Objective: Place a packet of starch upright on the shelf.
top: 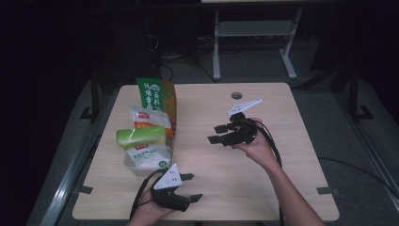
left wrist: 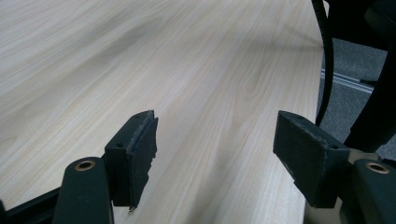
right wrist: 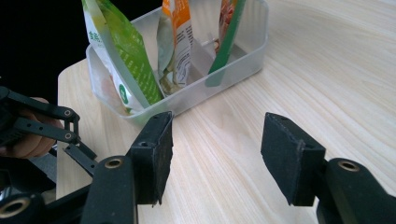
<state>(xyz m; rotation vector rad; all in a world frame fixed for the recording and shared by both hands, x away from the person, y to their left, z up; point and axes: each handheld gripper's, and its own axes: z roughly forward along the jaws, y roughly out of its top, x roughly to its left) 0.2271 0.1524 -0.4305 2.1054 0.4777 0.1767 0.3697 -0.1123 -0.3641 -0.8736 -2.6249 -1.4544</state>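
Observation:
A clear plastic bin [right wrist: 224,74] stands on the left part of the wooden table [top: 263,188]. In it stand three snack bags: a green-and-white one [top: 143,146] [right wrist: 121,51], an orange-and-white one [top: 148,120] [right wrist: 175,42] and a tall green one [top: 153,92] [right wrist: 229,37]. My right gripper [top: 213,133] [right wrist: 215,149] hovers over the middle of the table, pointing left at the bin, open with nothing between its jaws. My left gripper [top: 195,187] [left wrist: 215,149] sits near the front edge, just in front of the bin, open over bare wood.
A round cable hole [top: 236,95] sits near the table's far edge. A black cable [left wrist: 327,56] hangs past the table's edge over grey floor. A metal stand [top: 254,28] is behind the table. The surroundings are dark.

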